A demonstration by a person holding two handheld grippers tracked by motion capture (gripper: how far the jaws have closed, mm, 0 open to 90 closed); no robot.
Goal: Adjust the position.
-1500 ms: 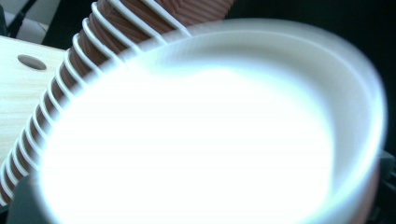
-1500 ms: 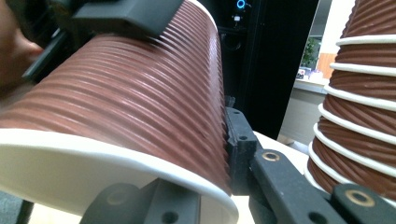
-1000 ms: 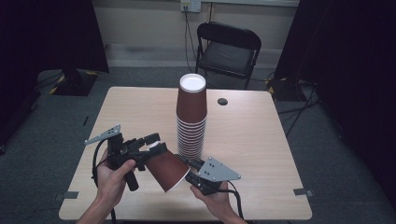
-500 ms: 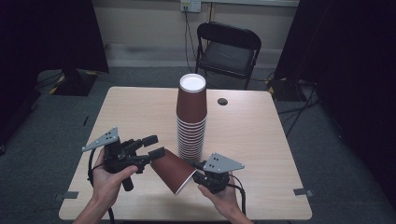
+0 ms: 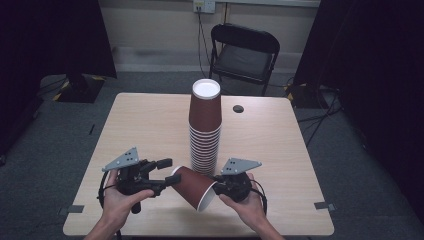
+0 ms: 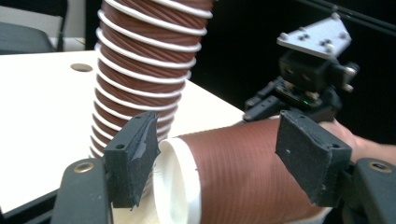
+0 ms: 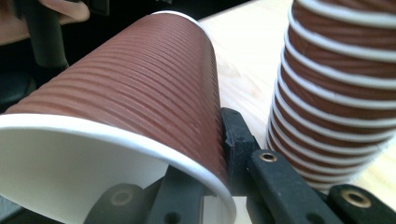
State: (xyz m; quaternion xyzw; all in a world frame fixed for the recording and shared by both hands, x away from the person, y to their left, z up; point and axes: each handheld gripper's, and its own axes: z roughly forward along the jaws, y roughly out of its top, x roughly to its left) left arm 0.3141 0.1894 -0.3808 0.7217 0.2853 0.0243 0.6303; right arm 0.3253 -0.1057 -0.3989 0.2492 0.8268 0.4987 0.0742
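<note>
Right now a single brown paper cup hangs tilted above the near edge of the table, just in front of the tall cup stack, held between both grippers. The right gripper is clamped on the cup's rim wall, one jaw inside the mouth and one outside. The left gripper has just been closing and then easing slightly; its pads straddle the cup's base end, apparently touching the bottom edge, though how firmly they press cannot be told. The risk is a crushed or buckled wall if either claw squeezes harder on thin paper. A pull in opposite directions could tear the rim, and a swing could topple the nearby stack.
</note>
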